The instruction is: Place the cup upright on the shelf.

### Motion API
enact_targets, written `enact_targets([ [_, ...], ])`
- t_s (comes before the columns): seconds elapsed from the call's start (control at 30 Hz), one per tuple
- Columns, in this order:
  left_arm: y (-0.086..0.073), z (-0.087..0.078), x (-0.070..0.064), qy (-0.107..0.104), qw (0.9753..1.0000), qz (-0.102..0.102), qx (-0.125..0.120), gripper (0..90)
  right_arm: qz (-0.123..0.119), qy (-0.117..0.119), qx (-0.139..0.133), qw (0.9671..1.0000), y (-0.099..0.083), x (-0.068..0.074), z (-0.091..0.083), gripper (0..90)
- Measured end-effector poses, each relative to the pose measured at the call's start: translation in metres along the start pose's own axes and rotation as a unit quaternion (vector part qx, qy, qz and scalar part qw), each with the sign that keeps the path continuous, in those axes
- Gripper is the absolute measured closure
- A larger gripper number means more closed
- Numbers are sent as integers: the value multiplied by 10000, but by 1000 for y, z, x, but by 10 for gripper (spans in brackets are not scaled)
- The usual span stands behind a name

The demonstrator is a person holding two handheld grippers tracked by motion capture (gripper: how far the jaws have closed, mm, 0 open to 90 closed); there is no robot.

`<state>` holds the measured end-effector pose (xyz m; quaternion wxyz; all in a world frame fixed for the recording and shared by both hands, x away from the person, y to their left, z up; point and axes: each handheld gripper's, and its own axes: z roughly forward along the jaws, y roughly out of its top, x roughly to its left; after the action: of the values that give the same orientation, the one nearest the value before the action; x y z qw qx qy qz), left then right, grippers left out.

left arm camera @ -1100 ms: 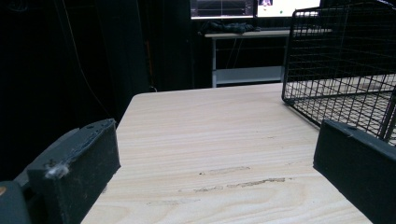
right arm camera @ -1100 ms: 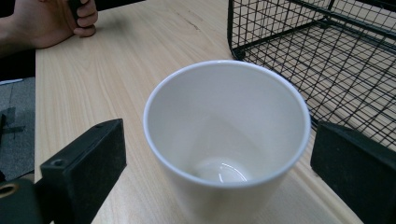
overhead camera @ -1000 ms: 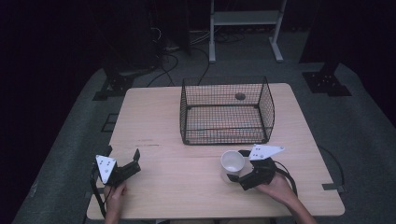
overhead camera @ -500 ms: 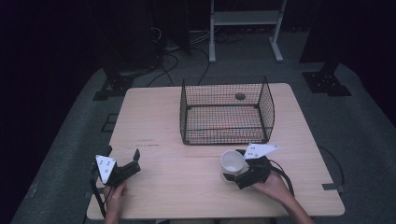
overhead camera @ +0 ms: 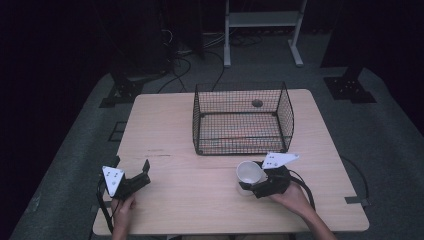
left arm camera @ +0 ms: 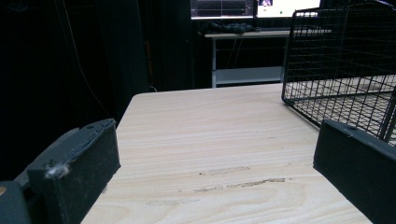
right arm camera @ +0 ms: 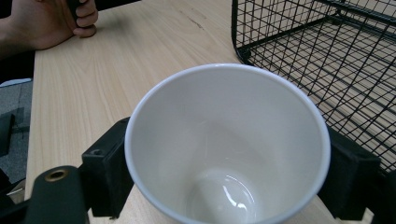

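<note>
The white cup (overhead camera: pixel 250 174) stands upright on the table (overhead camera: pixel 190 200), mouth up, just in front of the wire basket (overhead camera: pixel 242 120) and near its front right corner. The right gripper (overhead camera: pixel 256 181) has it clasped, one jaw on each side of the wall, so the basket lies straight ahead and slightly up. The left gripper (overhead camera: pixel 134 176) rests well apart at the near left, jaws spread around nothing
</note>
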<state>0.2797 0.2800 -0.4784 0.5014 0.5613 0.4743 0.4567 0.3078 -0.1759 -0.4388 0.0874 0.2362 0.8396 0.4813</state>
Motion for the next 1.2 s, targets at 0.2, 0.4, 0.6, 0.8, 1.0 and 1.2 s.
enact_targets([
  [0.2, 0, 0, 0, -1, 10000, 2, -2, 0, 67, 82, -26, 9999, 3, -2, -2, 186],
  [0.4, 0, 0, 0, 0, 10000, 4, 2, 0, 134, 205, -112, 9996, 10, -5, -7, 188],
  [0.6, 0, 0, 0, 1, 10000, 4, 1, 0, 168, 300, -142, 9993, 21, -11, -10, 188],
  [0.8, 0, 0, 0, -1, 10000, 3, 4, 0, 192, 358, -159, 9990, 29, -14, -10, 189],
  [1.0, 0, 0, 0, 1, 10000, 2, 4, 0, 194, 475, -180, 9985, 39, -18, -10, 189],
  [1.2, 0, 0, 0, 3, 10000, -4, 13, 0, 194, 518, -142, 9984, 45, -21, -10, 189],
])
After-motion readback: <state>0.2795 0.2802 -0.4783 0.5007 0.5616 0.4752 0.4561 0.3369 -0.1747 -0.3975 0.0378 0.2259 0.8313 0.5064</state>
